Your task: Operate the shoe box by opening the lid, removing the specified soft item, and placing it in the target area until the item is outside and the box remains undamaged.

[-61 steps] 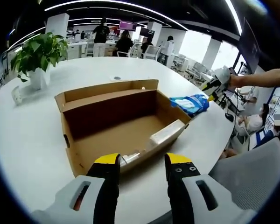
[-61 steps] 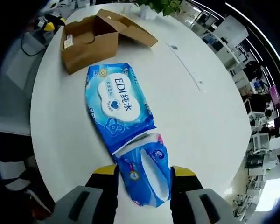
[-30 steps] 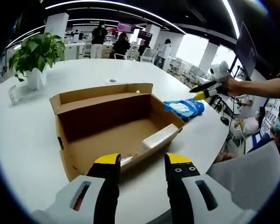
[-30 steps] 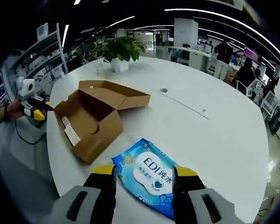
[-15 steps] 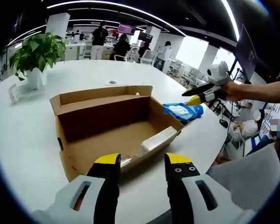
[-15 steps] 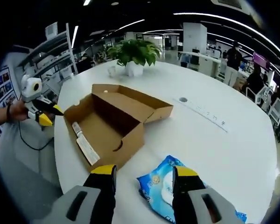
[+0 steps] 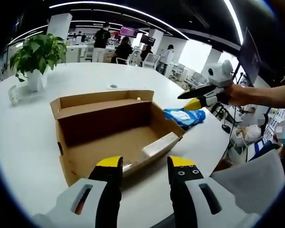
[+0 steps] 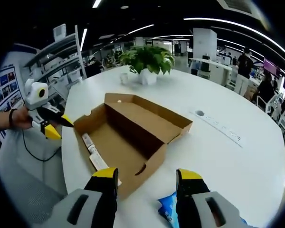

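1. Cardboard shoe box [image 7: 111, 130] lies open on the white table [image 7: 23, 137], its lid [image 7: 102, 97] folded back on the far side. Inside I see a pale paper strip along the near wall and otherwise bare cardboard.
2. Left gripper [image 7: 140, 166] hovers just off the box's near long wall, close to the table's near edge, jaws parted at a middling width with nothing between them.
3. Blue wipes pack [image 7: 185, 116], the soft item, lies on the table just beside the box's right end, toward the table's right edge and outside the box.
4. Right gripper [image 8: 145, 178] hangs above that end of the table, jaws apart and empty; in its own view a corner of the pack [image 8: 168, 211] shows between them, below the box [image 8: 133, 137]. In the left gripper view it hangs above the pack, apart from it.
5. Judged from how things lie, the lid is open, the pack is out and the box looks unharmed, so the placing step seems done or nearly so.
6. Next move probably calls only for drawing both tools clear without knocking the box; if the pack's spot is not the target, the right gripper would need to re-grasp it.
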`<state>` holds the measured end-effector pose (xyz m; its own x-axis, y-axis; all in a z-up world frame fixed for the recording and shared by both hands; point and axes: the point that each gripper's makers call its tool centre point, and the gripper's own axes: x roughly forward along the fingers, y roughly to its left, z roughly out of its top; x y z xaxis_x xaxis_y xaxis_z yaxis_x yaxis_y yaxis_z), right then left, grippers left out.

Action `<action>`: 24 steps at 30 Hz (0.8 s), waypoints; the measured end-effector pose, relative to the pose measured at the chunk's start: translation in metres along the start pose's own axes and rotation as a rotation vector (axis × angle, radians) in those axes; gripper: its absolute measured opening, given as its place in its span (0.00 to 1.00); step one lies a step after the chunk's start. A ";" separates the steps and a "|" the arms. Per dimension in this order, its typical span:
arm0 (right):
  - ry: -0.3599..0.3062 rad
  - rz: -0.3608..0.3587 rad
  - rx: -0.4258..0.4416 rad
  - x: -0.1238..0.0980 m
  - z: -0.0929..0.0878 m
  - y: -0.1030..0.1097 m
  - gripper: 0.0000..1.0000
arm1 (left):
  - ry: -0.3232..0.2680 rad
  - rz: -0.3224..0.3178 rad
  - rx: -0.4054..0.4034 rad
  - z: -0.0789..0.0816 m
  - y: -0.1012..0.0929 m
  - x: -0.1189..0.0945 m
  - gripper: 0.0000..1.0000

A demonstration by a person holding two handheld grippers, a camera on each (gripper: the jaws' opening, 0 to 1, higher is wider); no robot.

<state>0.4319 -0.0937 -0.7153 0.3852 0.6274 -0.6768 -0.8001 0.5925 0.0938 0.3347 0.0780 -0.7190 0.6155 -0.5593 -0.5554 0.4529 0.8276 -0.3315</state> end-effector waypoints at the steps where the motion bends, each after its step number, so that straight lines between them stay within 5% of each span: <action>1: 0.001 0.003 -0.003 0.001 0.000 0.002 0.47 | 0.000 0.000 0.000 0.000 0.000 0.000 0.38; 24: 0.030 0.081 -0.062 0.034 0.012 0.044 0.47 | 0.005 -0.017 0.010 0.000 -0.006 0.002 0.38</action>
<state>0.4151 -0.0401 -0.7258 0.3051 0.6560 -0.6903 -0.8553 0.5075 0.1043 0.3331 0.0722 -0.7180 0.6041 -0.5733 -0.5535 0.4700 0.8172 -0.3335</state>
